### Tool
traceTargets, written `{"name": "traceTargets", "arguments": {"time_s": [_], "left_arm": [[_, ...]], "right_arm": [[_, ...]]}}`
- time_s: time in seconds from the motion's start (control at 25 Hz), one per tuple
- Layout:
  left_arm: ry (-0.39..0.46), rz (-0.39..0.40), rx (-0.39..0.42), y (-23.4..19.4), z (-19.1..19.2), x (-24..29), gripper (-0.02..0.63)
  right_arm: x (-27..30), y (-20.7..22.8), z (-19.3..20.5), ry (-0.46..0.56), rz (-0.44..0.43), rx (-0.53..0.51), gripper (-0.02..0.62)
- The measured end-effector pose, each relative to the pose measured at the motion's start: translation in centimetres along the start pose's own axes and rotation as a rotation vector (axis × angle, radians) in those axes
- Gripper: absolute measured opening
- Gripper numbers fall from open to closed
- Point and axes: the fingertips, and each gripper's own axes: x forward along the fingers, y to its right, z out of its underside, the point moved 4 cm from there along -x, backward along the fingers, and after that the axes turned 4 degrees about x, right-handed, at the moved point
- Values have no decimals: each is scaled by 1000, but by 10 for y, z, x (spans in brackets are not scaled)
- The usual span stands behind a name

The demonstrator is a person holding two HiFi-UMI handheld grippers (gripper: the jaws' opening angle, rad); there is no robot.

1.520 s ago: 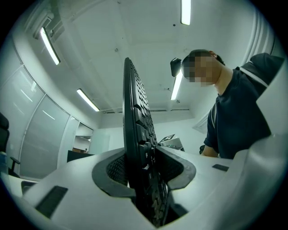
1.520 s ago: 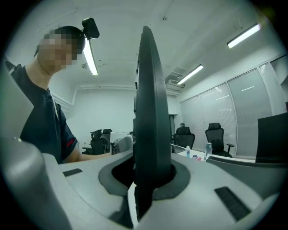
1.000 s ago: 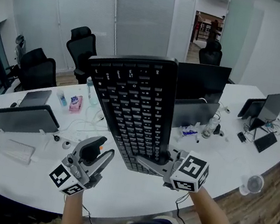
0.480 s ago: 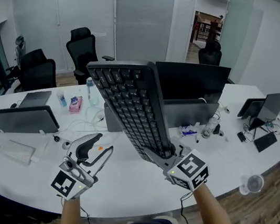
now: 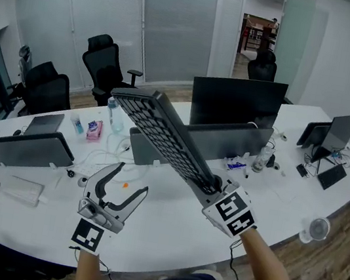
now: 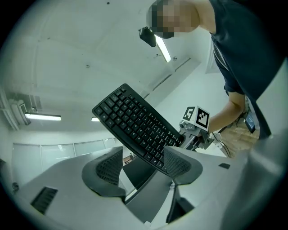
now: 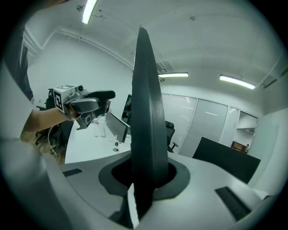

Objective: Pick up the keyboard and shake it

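1. Clamped tight in the right tongs: the near short end of a black keyboard, pinched from both faces.
2. Held up in the air over the white table, touching nothing but those tongs.
3. Slanted in the head view, with the far end rising toward the upper left and crossing in front of a dark monitor.
4. Seen there almost edge-on, with only a sliver of keys showing near the far end.
5. Seen in the right gripper view as a thin dark edge standing upright between the closed jaws.
6. Turned key-side toward the left tongs, with full rows of keys showing in the left gripper view.
7. Left tongs: low over the table, below and to the left of the keyboard, and well apart from it.
8. Jaws there fairly wide, having just been opening, with nothing between the pads. The keyboard shows only in the background beyond them.
9. Also on the table, to the left: a closed laptop and a bottle, both apart from either pair of tongs.
10. Behind the table, by the frosted glass wall: black office chairs.
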Motion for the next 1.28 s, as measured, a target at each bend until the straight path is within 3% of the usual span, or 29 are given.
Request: {"name": "traceTargets", "arguments": {"time_s": [0.12, 0.36, 0.76, 1.12, 1.28], "left_arm": [[-74, 36, 154, 4, -1, 3, 295], [-116, 10, 266, 13, -8, 12, 342], [-131, -55, 369, 14, -9, 15, 399], [-233, -56, 514, 22, -1, 18, 402], [-258, -65, 531, 21, 2, 19, 402]], "right_arm": [[1, 5, 3, -26, 46, -15, 80], [3, 14, 11, -86, 124, -67, 80], [3, 17, 18, -157, 221, -195, 81], [4, 20, 27, -233, 280, -322, 84], [5, 22, 33, -272, 305, -371, 86]]}}
